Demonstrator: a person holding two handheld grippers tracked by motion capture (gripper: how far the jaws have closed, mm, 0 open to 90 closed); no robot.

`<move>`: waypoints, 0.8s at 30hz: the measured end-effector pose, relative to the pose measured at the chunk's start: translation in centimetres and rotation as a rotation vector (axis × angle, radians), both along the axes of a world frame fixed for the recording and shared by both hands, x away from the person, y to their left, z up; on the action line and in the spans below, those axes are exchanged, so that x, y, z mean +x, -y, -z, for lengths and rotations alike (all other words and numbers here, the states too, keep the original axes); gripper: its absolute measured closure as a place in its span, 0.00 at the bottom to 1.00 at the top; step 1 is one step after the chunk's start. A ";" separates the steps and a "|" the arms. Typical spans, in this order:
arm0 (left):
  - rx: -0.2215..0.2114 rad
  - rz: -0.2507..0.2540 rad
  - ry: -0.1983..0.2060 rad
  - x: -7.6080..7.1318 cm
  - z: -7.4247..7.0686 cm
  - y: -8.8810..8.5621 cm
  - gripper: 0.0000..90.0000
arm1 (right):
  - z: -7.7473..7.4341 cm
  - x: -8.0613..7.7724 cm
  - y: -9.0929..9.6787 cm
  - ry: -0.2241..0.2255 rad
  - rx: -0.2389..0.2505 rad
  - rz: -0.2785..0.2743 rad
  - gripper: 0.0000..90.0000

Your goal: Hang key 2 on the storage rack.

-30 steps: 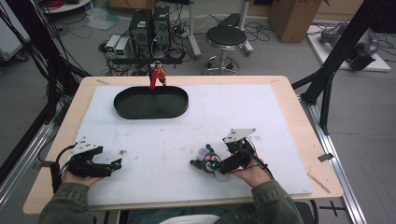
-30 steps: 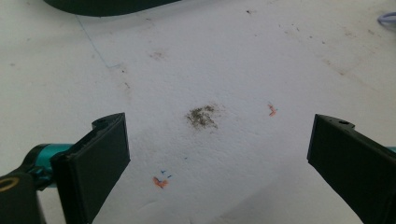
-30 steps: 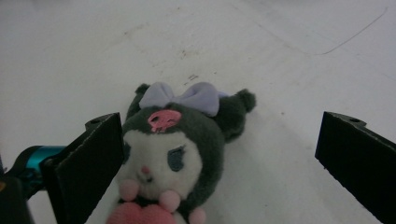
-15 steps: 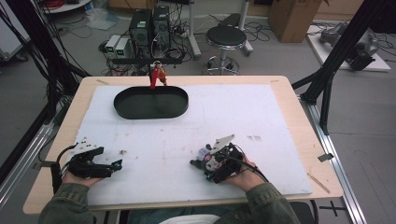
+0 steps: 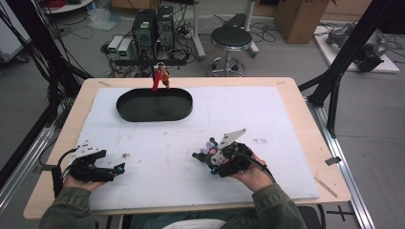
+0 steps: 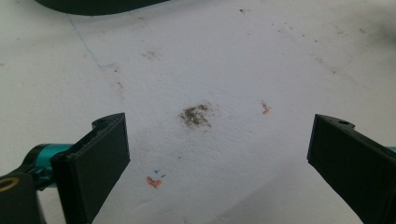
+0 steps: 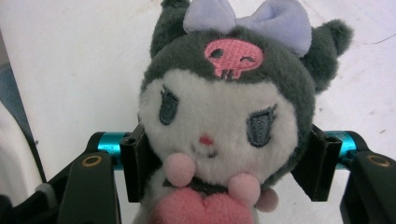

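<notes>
Plush toy (image 7: 224, 116) clamped at the head between right gripper (image 5: 216, 161) jaws, near table front; left gripper (image 5: 117, 169) gapes empty. Best lifted gently, squeeze kept even.

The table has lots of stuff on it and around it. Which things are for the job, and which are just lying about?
Probably for the job:
- grey-and-white plush doll with lilac bow, clamped in the right tool
- black oval tray
- open left tool

Just lying about:
- round black stool
- computer boxes on the floor
- cardboard box
</notes>
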State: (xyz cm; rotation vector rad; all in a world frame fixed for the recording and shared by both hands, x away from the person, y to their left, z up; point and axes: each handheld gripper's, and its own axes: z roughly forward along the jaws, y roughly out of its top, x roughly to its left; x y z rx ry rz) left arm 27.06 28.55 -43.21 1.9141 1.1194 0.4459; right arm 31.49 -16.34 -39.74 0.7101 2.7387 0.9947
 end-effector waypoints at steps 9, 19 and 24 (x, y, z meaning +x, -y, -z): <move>-0.014 0.008 -0.005 0.0 -0.1 0.0 0.07 | -2.5 1.0 0.3 -0.026 0.007 0.004 0.37; -0.029 0.012 -0.010 0.4 0.0 -0.2 0.07 | -6.3 3.6 0.0 -0.005 0.048 -0.002 0.39; -0.036 0.013 -0.012 0.5 -0.1 -0.3 0.07 | -6.9 5.3 -0.3 -0.020 0.058 0.005 0.40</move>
